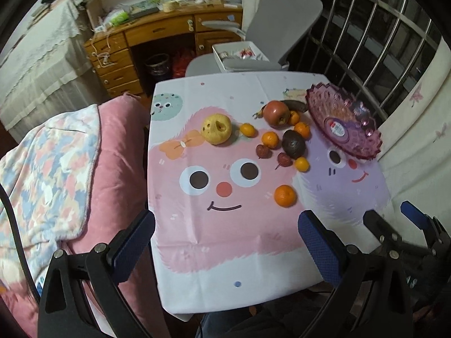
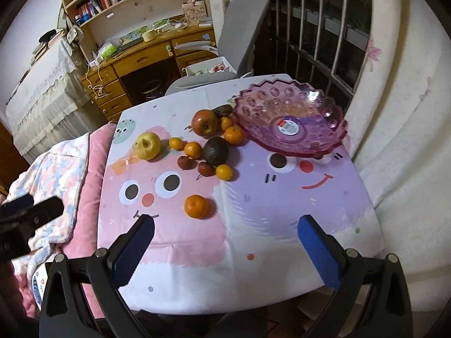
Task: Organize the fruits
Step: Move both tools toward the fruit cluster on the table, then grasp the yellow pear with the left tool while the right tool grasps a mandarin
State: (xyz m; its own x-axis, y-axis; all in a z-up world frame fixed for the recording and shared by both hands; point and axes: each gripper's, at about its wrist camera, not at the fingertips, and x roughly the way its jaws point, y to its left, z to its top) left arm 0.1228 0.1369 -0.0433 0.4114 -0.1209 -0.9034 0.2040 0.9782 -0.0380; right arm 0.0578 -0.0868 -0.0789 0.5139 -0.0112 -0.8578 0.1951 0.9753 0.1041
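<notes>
Grippers frame the bottom of both views, each with its blue-padded fingers spread wide and nothing between them: the left gripper (image 1: pixel 225 242) hangs over the near edge of a small table (image 1: pixel 248 290), the right gripper (image 2: pixel 225 239) beside it, its tips also showing at the lower right of the left wrist view. The table wears a cloth printed with a pink smiling face and a purple one. Nearest the fingers, alone at centre frame on the pink face's cheek, sits a large tangerine (image 1: pixel 285 195) (image 2: pixel 196 206). Beyond it lies the main cluster: a small orange fruit (image 1: pixel 302 164), two dark red lychees (image 1: pixel 263 151), a dark avocado (image 1: pixel 293 144) (image 2: pixel 215 151), more small tangerines, and to their left a yellow pear (image 1: pixel 216 128) (image 2: pixel 147 145) with a brown hollow. Farther back a red apple (image 1: pixel 276 113) (image 2: pixel 205 122) rests against a dark banana (image 1: pixel 294 105). A purple-pink scalloped fruit bowl (image 1: pixel 363 146) (image 2: pixel 324 143), bare but for a sticker in its base, stands at the upper right of the table, just beside the cluster. A pink cushion and patterned blanket (image 1: pixel 45 174) fill the left. At the top of frame stand a grey office chair (image 1: pixel 282 25), a wooden desk (image 1: pixel 157 28) and a barred window (image 1: pixel 375 45).
</notes>
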